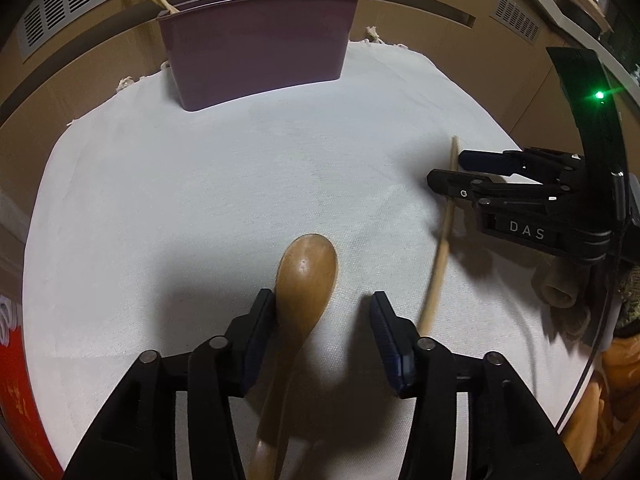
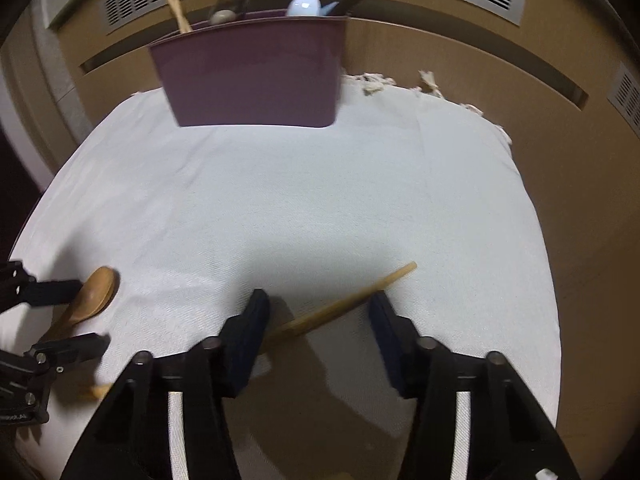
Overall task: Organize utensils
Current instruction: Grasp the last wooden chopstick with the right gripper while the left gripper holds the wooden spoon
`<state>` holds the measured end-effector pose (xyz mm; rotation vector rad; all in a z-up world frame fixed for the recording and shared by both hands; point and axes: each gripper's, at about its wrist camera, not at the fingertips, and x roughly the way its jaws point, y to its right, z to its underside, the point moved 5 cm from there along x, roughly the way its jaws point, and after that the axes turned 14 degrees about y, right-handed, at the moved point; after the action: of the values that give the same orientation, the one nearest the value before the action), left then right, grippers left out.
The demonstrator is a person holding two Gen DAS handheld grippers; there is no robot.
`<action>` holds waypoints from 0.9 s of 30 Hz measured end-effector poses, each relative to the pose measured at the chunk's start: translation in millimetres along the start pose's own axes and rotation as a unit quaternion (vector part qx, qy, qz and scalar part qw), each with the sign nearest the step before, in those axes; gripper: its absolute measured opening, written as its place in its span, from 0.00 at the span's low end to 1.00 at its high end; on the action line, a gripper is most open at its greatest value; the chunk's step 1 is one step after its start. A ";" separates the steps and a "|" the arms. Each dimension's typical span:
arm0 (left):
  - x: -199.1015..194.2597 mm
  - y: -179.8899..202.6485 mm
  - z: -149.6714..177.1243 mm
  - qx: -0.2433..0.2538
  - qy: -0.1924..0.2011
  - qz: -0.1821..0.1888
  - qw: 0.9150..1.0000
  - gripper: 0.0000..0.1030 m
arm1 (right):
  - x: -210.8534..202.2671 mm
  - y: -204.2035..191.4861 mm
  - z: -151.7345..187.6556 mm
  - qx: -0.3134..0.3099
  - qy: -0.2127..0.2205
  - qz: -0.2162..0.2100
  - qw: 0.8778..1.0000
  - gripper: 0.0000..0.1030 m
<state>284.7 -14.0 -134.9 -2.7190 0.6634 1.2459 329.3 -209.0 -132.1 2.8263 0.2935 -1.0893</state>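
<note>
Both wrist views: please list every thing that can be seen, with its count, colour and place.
wooden spoon: one, brown, on the cloth, between the left gripper's open fingers.
chopstick: one, pale wood, on the cloth, between the right gripper's open fingers.
utensil holder: one, dark purple, at the far edge of the cloth, holding chopsticks, pale blue spoons and dark utensils.
cloth: one, white, fringed, covering the table.
left gripper: one, black with blue pads, open around the spoon.
right gripper: one, black with blue pads, open around the chopstick.

Brown wooden spoon [image 1: 306, 276], maroon bin [image 1: 256, 48], white cloth [image 1: 200, 184]
</note>
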 end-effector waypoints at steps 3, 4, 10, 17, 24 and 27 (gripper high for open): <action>0.2 1.1 0.2 0.004 0.000 0.000 1.000 0.52 | -9.4 -1.0 4.1 -0.026 -0.001 -0.015 1.000 0.25; 0.4 1.0 0.3 0.003 0.000 0.001 1.000 0.52 | -13.1 0.0 6.2 -0.031 -0.002 -0.020 0.999 0.19; 2.3 2.0 -2.1 -0.009 -0.003 0.004 1.000 0.57 | -30.8 23.6 32.4 -0.045 -0.018 -0.015 0.999 0.13; 12.4 -0.9 -14.1 -0.006 -0.018 0.005 1.000 0.56 | -42.5 39.8 46.3 -0.022 -0.015 -0.025 0.999 0.15; 15.9 -7.0 -21.6 0.029 -0.005 -0.033 0.999 0.30 | -40.4 50.6 47.3 0.040 -0.016 -0.044 0.998 0.34; 9.4 -6.2 -16.7 0.030 0.012 -0.037 0.999 0.30 | -35.9 51.5 43.4 0.058 -0.012 -0.038 0.998 0.34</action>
<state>304.5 -15.7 -131.4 -2.6887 0.5864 1.1592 285.9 -271.4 -138.9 2.9228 0.3507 -1.1925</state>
